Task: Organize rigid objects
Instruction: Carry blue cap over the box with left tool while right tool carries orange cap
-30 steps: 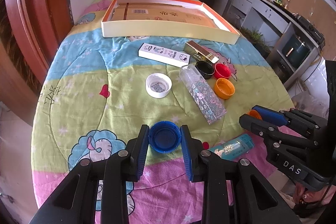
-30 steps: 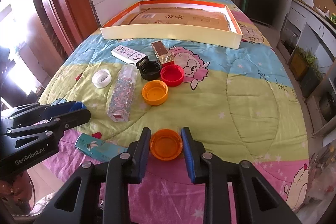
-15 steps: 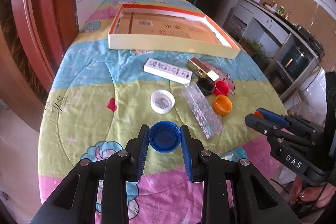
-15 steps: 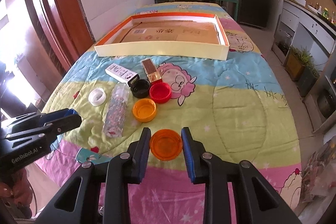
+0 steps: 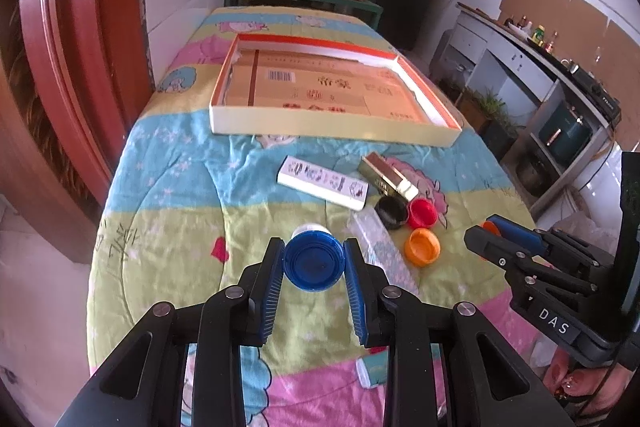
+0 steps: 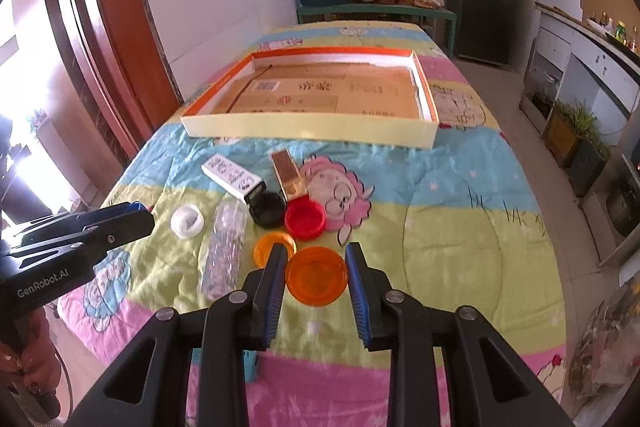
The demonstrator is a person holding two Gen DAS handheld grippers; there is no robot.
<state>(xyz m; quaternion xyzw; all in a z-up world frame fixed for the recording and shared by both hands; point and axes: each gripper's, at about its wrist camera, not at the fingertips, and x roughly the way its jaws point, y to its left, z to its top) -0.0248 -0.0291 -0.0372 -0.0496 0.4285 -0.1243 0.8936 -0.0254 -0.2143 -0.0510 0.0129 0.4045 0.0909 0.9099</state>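
While both point steeply down, the left gripper pinches a blue cap between its fingers, and the right gripper an orange cap.

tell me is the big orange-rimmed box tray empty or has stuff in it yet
Empty of caps and boxes: the tray shows only its flat printed cardboard liner. The loose caps, like the red cap, lie on the blanket outside it.

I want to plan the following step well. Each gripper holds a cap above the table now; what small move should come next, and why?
Probably carry both caps forward toward the open box. The left gripper is shut on the blue cap, the right gripper on the orange cap, both lifted clear of the blanket, and the box is unfilled.
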